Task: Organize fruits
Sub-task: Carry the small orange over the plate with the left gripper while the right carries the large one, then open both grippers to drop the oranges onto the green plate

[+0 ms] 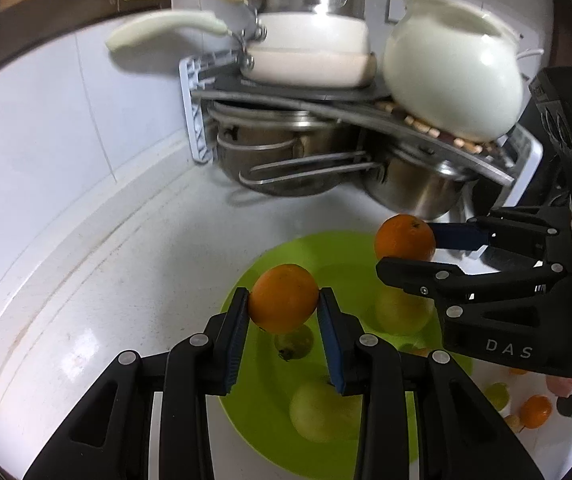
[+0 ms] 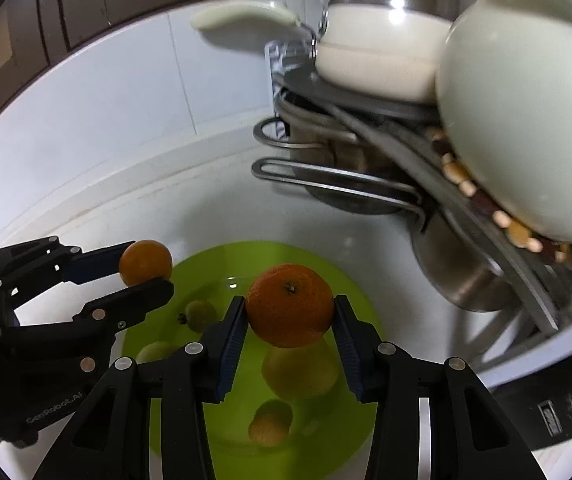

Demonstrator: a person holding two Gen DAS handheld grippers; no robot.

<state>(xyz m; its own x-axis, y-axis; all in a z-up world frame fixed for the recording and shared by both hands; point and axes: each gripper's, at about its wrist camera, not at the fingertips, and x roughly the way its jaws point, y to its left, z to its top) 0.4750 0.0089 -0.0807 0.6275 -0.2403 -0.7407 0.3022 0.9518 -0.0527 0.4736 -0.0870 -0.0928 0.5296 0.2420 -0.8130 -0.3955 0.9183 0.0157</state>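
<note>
Left hand-held gripper (image 1: 284,312): orange (image 1: 284,298) | green bowl (image 1: 262,420): pale fruits (image 1: 322,410)

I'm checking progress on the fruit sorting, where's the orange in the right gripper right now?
The orange is clamped in the right gripper, above the green bowl; in the left wrist view it hangs right of the left gripper's orange.

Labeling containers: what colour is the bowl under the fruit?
Lime green bowl, plain, no pattern; clearest in the right wrist view.
</note>
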